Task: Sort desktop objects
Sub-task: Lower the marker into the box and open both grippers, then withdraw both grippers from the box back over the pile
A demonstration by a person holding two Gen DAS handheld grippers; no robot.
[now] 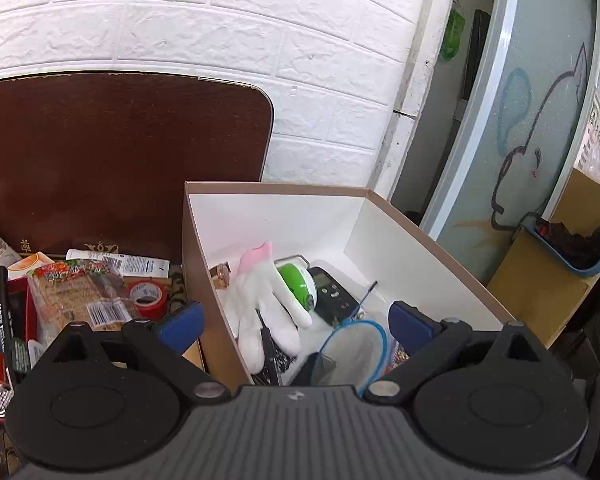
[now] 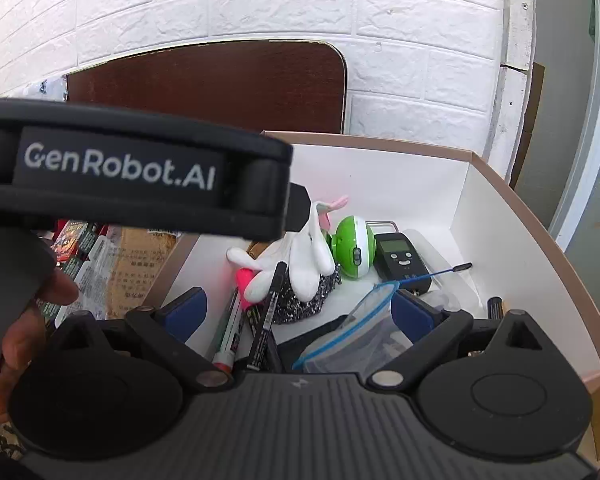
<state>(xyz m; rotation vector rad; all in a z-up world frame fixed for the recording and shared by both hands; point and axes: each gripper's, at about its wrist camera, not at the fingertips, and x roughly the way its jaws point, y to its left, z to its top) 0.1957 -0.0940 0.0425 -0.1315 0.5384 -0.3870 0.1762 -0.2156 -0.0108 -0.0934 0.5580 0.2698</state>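
A cardboard box with white inner walls (image 1: 300,216) holds sorted items. In it lie a white plush toy (image 1: 268,304) with pink ears, a green and white round gadget (image 1: 298,286), a black device with a screen (image 1: 334,292) and a clear zip bag (image 1: 356,348) with a blue seal. My left gripper (image 1: 296,326) is open over the box's near edge, holding nothing. My right gripper (image 2: 300,312) is open too, above the zip bag (image 2: 356,328), a white marker (image 2: 230,332) and a black pen (image 2: 266,316). Neither one's pads touch anything.
Left of the box, a red tray holds a snack packet (image 1: 76,296) and a red tape roll (image 1: 148,296). A dark brown board (image 1: 120,152) leans on the white brick wall. The other gripper's black casing (image 2: 120,168) and a hand (image 2: 20,320) fill the right view's left side.
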